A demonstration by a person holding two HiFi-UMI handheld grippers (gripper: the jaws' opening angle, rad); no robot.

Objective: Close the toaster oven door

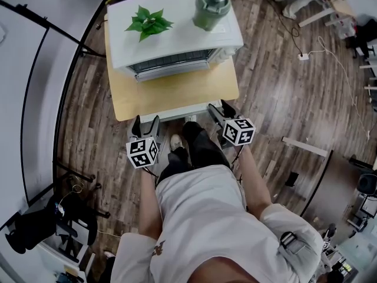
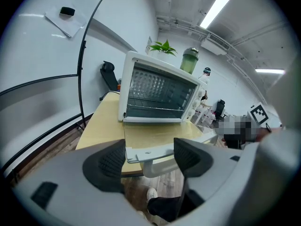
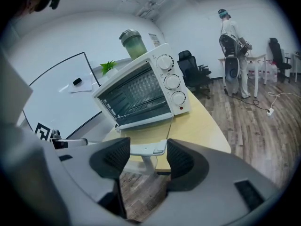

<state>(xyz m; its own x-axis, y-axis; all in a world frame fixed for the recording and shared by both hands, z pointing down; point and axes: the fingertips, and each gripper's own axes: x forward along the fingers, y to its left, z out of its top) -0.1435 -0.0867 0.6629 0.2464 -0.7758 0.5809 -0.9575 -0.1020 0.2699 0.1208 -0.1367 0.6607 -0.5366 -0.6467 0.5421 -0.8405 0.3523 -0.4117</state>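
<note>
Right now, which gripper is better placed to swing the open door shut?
Right, probably, though narrowly. In the head view the right gripper sits at the handle's right end, while the left gripper is just short of its left end. Both are open and empty.

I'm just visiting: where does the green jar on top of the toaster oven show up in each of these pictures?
Head view: green jar near the top edge, right of centre, on the toaster oven.
Left gripper view: jar above centre, at the oven's right end.
Right gripper view: jar upper left of centre, on the oven's top.
Shared landmark: the leafy plant, left of the jar in all three.
</note>
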